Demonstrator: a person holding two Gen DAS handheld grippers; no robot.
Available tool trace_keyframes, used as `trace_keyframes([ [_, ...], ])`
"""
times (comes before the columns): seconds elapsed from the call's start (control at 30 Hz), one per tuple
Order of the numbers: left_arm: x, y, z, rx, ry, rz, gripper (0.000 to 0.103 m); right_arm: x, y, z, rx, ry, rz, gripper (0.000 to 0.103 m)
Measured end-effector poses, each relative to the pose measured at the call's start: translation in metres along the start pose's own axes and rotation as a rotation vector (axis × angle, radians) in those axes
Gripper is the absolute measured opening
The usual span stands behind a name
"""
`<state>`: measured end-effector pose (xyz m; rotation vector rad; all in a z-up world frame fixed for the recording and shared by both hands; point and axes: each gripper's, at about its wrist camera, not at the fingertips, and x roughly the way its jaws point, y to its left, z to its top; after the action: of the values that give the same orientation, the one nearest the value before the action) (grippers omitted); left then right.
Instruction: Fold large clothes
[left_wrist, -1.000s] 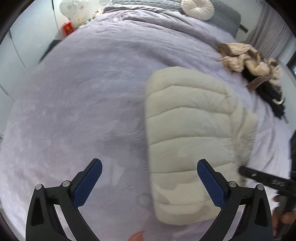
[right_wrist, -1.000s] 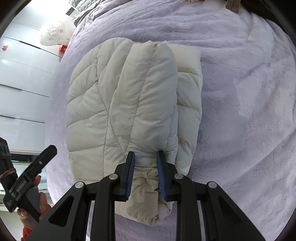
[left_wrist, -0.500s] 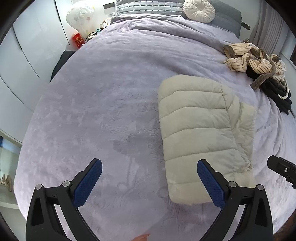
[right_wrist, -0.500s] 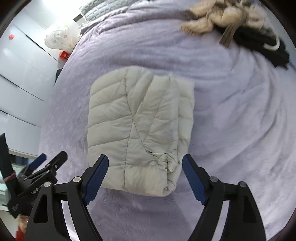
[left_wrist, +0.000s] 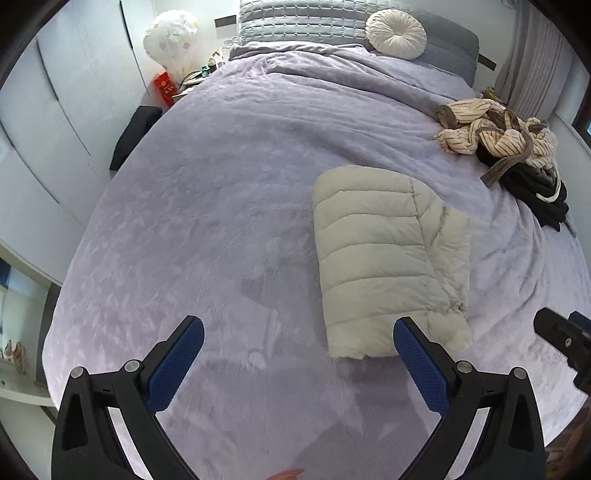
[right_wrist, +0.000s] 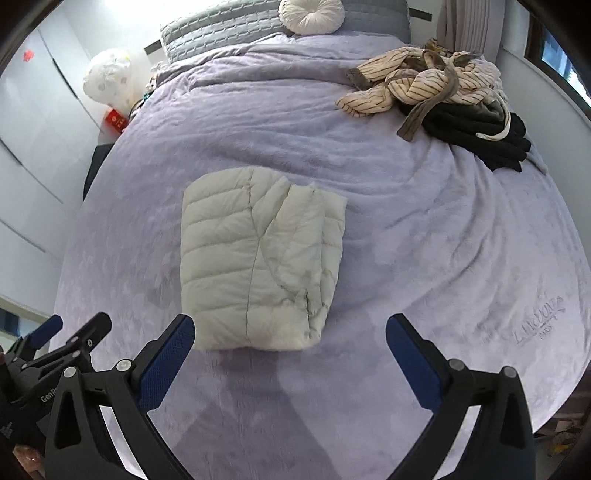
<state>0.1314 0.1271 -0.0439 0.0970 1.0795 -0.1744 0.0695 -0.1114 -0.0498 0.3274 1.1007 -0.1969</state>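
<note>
A cream quilted puffer jacket (left_wrist: 388, 258) (right_wrist: 258, 258) lies folded into a compact rectangle on the lilac bedspread (left_wrist: 221, 184) (right_wrist: 443, 240). My left gripper (left_wrist: 295, 350) hovers above the bed's near part, open and empty, with the jacket's near corner just beyond its right finger. High above the near end of the jacket, my right gripper (right_wrist: 290, 347) has its jaws opening wide, nothing between them. The left gripper's body (right_wrist: 55, 343) shows at the right wrist view's lower left. Part of the right gripper (left_wrist: 561, 332) shows at the left wrist view's right edge.
A heap of striped cream and black clothes (left_wrist: 509, 147) (right_wrist: 443, 96) lies at the far right of the bed. A round cream cushion (left_wrist: 395, 33) and grey pillows (right_wrist: 229, 29) sit at the head. White wardrobe doors (left_wrist: 55, 110) stand left, with a white bag (left_wrist: 170, 40) beside them.
My right gripper let go of the jacket's sleeve fold, opened wide and rose away. The left gripper also lifted and drew back, so the jacket looks smaller in both views.
</note>
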Motion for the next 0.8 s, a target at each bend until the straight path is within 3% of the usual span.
trace_keyframes([
  [0.37,-0.048,-0.013,-0.021,0.032,-0.023,0.019,0.103,-0.035,-0.003,-0.019,-0.020,-0.009,-0.019,0.103],
  [0.8,-0.072,-0.004,-0.013,-0.007,-0.048,0.033,0.103,-0.048,0.005,-0.021,-0.049,-0.018,-0.011,0.103],
])
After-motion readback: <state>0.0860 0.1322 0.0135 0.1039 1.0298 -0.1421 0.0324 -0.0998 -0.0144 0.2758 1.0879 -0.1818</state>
